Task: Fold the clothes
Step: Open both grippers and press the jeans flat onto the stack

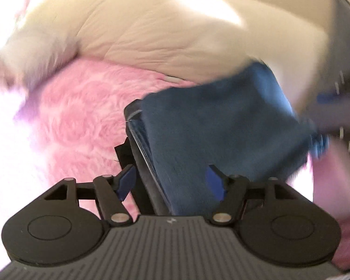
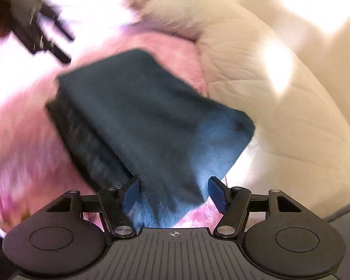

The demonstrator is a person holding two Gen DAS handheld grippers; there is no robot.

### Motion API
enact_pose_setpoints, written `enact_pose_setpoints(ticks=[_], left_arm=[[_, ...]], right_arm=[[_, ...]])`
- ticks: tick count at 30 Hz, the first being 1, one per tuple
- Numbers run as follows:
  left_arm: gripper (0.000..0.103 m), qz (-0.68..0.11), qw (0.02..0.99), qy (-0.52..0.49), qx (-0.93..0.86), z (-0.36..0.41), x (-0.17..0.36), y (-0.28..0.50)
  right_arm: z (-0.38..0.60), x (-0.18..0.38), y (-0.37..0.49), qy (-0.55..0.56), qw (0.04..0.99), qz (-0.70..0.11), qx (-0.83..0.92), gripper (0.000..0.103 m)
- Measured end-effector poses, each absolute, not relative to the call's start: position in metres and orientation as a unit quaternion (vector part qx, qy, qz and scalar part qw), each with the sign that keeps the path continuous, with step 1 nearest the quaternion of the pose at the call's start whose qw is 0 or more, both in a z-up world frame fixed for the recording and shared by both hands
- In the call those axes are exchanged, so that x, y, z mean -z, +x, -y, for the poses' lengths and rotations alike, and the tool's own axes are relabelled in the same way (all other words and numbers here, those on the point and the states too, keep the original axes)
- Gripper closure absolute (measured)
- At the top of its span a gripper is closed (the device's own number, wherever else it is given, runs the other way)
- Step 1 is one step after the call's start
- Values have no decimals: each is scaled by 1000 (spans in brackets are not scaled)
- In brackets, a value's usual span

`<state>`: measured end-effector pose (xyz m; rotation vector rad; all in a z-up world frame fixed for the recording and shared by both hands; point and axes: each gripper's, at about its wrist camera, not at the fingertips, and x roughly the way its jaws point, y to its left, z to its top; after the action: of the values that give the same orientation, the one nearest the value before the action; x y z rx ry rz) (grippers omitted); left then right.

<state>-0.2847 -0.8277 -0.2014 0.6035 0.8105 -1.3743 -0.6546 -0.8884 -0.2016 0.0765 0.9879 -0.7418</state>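
1. While both views are smeared with blur, the nearest things read clearly enough: the left gripper (image 1: 171, 182) has its jaws spread wide, gripping nothing, with the folded blue garment (image 1: 221, 135) lying between and beyond the blue fingertips (image 1: 126, 180).
2. Likewise the right gripper (image 2: 172, 192) has its jaws parted, straddling the near end of the blue garment (image 2: 151, 121) without pinching it, as far as I can tell.
3. Folded into a thick rectangular stack, the garment rests on a fluffy pink blanket (image 1: 81, 116); a darker ribbed layer (image 2: 88, 154) shows along its left edge in the right wrist view.
4. Each gripper seems placed at an opposite end of the stack, probably to square it up or take hold for another fold.
5. Farther off, a cream quilted duvet (image 1: 151, 30) lies bunched behind the blanket, touching its far edge.
6. Beyond that, pale walls wash out in glare.
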Motion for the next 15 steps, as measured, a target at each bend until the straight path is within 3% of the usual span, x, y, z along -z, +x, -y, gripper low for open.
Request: enact_pose_setpoints(ticks=[5, 11, 15], left_arm=[[40, -479, 636, 178, 578, 858, 231, -223], [43, -528, 612, 160, 567, 874, 256, -203], [60, -541, 602, 167, 563, 881, 266, -203]], right_arm=[[956, 196, -668, 179, 827, -399, 353, 33], [958, 176, -675, 263, 846, -385, 258, 33], [981, 185, -679, 265, 830, -378, 314, 33]])
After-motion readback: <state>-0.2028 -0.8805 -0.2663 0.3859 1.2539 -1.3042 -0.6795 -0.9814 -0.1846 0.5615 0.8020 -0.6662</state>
